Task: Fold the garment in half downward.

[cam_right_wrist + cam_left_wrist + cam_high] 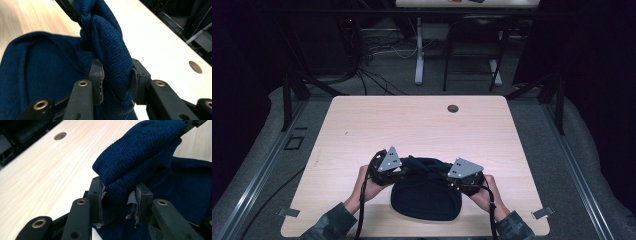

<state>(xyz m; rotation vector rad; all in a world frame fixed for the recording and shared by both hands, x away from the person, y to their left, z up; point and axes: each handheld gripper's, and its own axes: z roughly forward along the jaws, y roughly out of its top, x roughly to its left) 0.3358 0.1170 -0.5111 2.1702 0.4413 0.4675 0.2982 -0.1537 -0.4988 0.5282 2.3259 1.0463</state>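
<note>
A dark blue knitted garment (427, 197) lies near the front edge of the light wood table (412, 125). Its far edge is bunched into a raised roll between my two grippers. My left gripper (404, 171) is shut on the left end of that roll; in the left gripper view its jaws pinch the blue knit (140, 150) at my left gripper (119, 202). My right gripper (443, 177) is shut on the right end, with the folded knit (110, 40) squeezed in my right gripper (115, 83). The rest of the garment (37, 75) spreads flat below.
A round cable hole (453, 108) sits near the table's far edge, and shows as a hole (60, 136) and a hole (195, 66) in the gripper views. Bare wood lies beyond and beside the garment. Desk legs and cables (377, 55) stand on the floor behind.
</note>
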